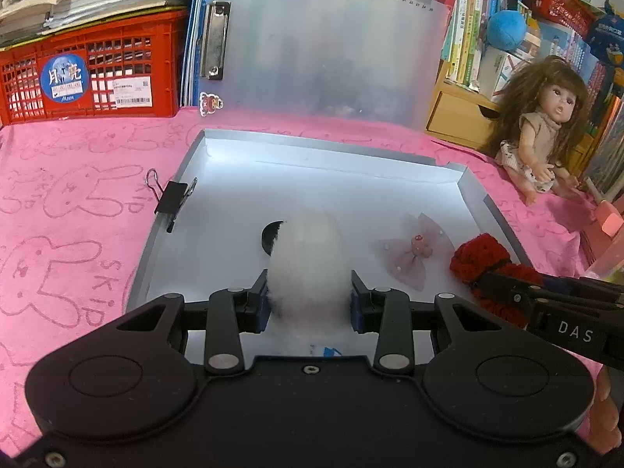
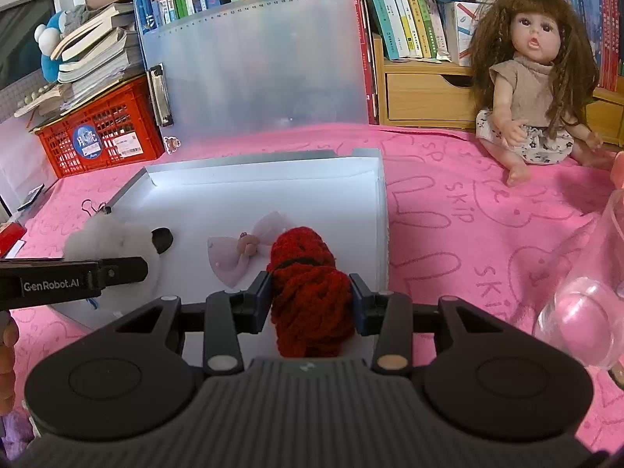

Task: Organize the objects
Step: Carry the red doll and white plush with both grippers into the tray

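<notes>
Crowded bookshelf [image 2: 409, 11] and wooden drawer unit [image 2: 425, 97] behind pink cloth [image 2: 468, 234].

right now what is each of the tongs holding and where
Left tongs pinch the white fluffy pom-pom at its near end; right tongs squeeze the red yarn piece across its middle.

Inside the open white box [image 1: 390, 202], the far half of the floor lies bare, with room to pass toward the back wall. The near half is crowded: a pink bow [image 1: 413, 253] lies in the middle, the left tool [image 1: 310, 296] is clamped on a white pompom [image 1: 308, 253] beside it, and the right tool [image 2: 312, 292] grips a red yarn bundle [image 2: 308, 288] at the right rim. A black binder clip [image 1: 171, 199] sits on the left rim. The upright translucent clipboard [image 1: 331, 50] closes off the back. The pink cloth [image 1: 78, 195] left of the box is open; a doll [image 2: 534, 89] and a clear glass [image 2: 589, 304] stand on the right.
</notes>
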The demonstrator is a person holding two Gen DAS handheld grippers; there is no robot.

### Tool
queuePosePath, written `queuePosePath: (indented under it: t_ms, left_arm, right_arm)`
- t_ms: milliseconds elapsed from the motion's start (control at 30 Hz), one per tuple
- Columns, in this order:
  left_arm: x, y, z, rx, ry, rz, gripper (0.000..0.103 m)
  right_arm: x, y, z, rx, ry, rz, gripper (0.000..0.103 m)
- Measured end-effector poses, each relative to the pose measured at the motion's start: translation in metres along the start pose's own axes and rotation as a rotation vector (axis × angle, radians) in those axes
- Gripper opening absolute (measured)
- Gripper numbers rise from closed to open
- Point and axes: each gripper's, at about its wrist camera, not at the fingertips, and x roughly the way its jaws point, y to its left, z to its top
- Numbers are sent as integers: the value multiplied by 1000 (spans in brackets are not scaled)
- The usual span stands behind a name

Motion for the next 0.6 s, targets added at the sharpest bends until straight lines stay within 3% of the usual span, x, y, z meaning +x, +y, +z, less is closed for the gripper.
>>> queuePosePath:
  t_ms: [167,600]
  left_arm:
    - [10,4,2,-40,29,-9,36]
    - [19,1,1,-28,33,-10,36]
  right_arm:
    - [3,-1,3,10,1,6,46]
    - [8,-7,2,34,-9,35,47]
